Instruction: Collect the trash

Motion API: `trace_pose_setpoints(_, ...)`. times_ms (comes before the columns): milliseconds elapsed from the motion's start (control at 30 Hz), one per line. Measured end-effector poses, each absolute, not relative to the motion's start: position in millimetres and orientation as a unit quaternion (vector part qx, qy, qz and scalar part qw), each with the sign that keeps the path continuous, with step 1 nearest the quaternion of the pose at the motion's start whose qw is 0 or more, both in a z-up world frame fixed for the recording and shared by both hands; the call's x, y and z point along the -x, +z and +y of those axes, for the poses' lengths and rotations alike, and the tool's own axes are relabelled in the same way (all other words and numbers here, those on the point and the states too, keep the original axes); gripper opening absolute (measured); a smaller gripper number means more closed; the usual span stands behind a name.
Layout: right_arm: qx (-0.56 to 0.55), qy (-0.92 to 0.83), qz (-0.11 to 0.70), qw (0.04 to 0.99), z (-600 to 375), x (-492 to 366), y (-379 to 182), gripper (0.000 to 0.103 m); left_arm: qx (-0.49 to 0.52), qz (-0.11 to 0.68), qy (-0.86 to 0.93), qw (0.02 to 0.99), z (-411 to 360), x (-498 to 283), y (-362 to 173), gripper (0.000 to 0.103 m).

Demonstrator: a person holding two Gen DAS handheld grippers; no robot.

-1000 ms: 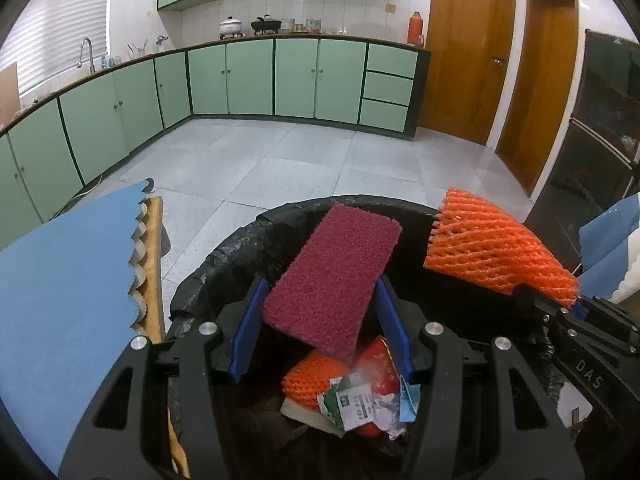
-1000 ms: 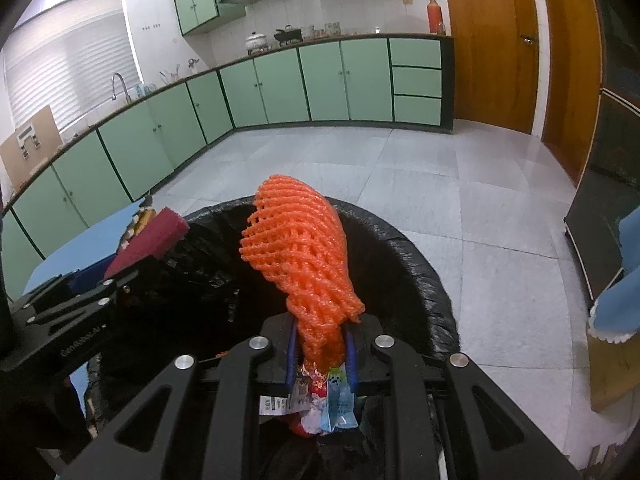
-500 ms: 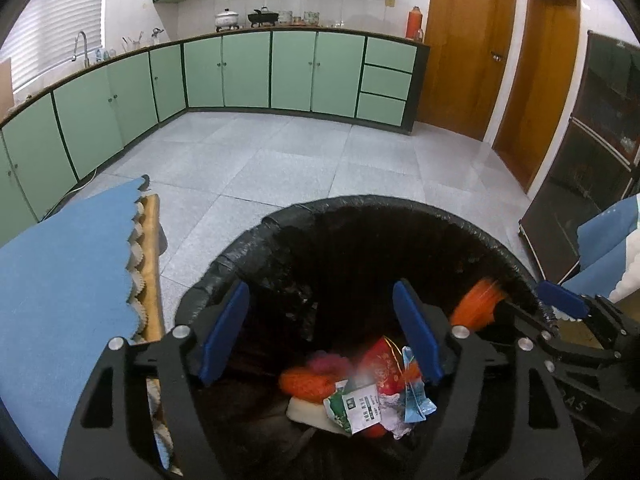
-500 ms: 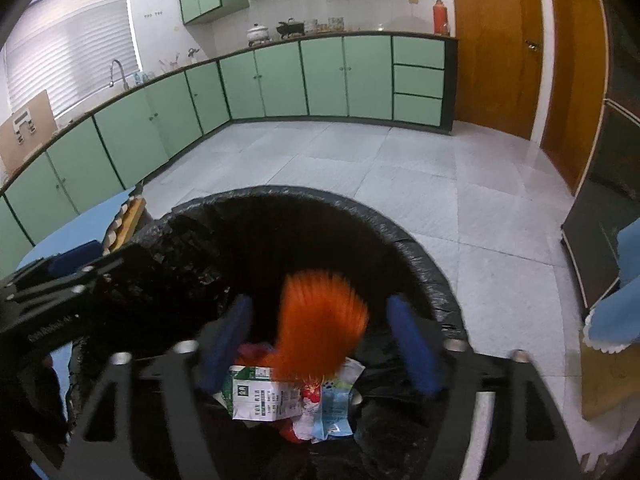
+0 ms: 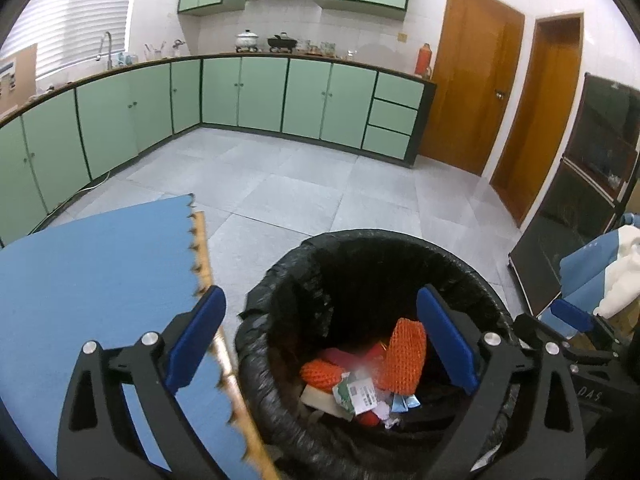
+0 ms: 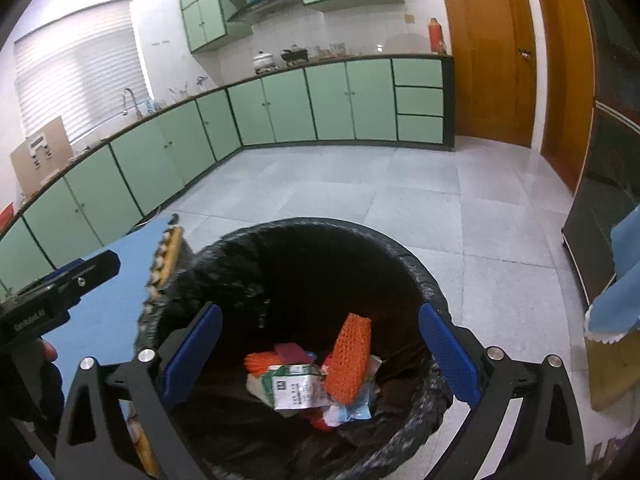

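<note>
Both claws, left claw (image 5: 320, 344) and right claw (image 6: 320, 354), hang wide open and empty over the bin (image 6: 416, 276) below; dipping lower risks snagging its black liner.

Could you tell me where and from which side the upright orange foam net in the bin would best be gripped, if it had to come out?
Grip the orange foam net by its free upper end, coming straight down: it stands above the trash, with the bin liner walling every side.

Bin liner (image 5: 280, 364) black; foam net (image 5: 402, 356) orange, mesh pattern; gripper pads (image 5: 446, 340) blue; cabinets (image 5: 260, 92) pale green.
</note>
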State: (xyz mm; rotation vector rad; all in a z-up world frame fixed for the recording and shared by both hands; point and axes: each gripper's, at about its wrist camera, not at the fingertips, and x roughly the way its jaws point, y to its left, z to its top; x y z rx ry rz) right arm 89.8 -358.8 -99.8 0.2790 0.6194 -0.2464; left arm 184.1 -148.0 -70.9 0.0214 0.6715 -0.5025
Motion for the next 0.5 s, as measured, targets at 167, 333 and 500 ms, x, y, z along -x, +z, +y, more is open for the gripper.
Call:
trace_pose_setpoints(167,-0.122,-0.101,0.291,0.943,-331,-74,-75,0.097,-0.008,0.324,-0.231,0.917,-123,-158,-59,0.095)
trace_pose_setpoints(333,-0.113,-0.090,0.288,0.947,-311,-60,-59,0.097,-0.008,0.323,-0.216,0.921,-101,-134,-49,0.096)
trace_pose_setpoints(500,-0.103,-0.081,0.282,0.950,-294,-45,-47,0.097,0.005,0.318,-0.207,0.925,-78,-117,-37,0.096)
